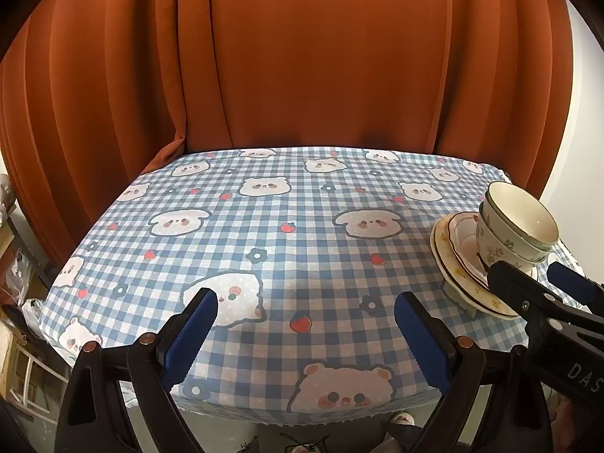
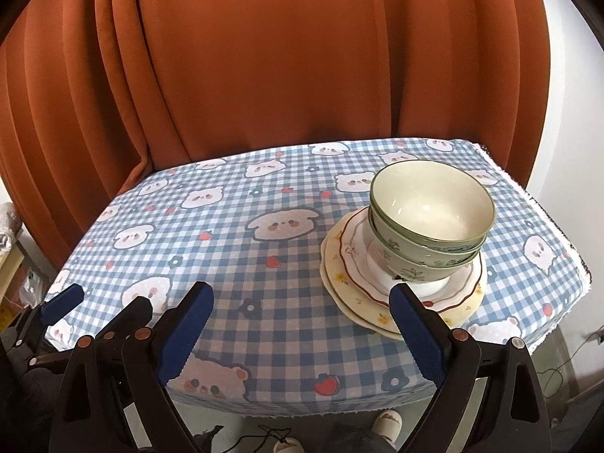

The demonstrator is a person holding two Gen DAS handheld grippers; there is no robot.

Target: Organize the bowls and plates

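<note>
Right wrist view: two nested bowls [image 2: 430,226] stand on stacked plates [image 2: 351,283] atop the checked tablecloth [image 2: 226,245]. My right gripper [image 2: 302,321] and left gripper [image 1: 305,324] both gape apart, holding nothing.

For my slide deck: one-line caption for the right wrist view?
Open right gripper faces two nested bowls stacked on two plates atop a checked tablecloth.

In the left wrist view, the right hand-held gripper [image 1: 528,275] covers the near side of the stacked plates [image 1: 453,264] and the foot of the lower bowl [image 1: 498,249]. In the right wrist view, a blue fingertip [image 2: 415,321] hides part of the plates' near rim. Slippers [image 2: 389,421] below the bench [image 2: 264,385] are cut off by the frame's lower edge.
</note>
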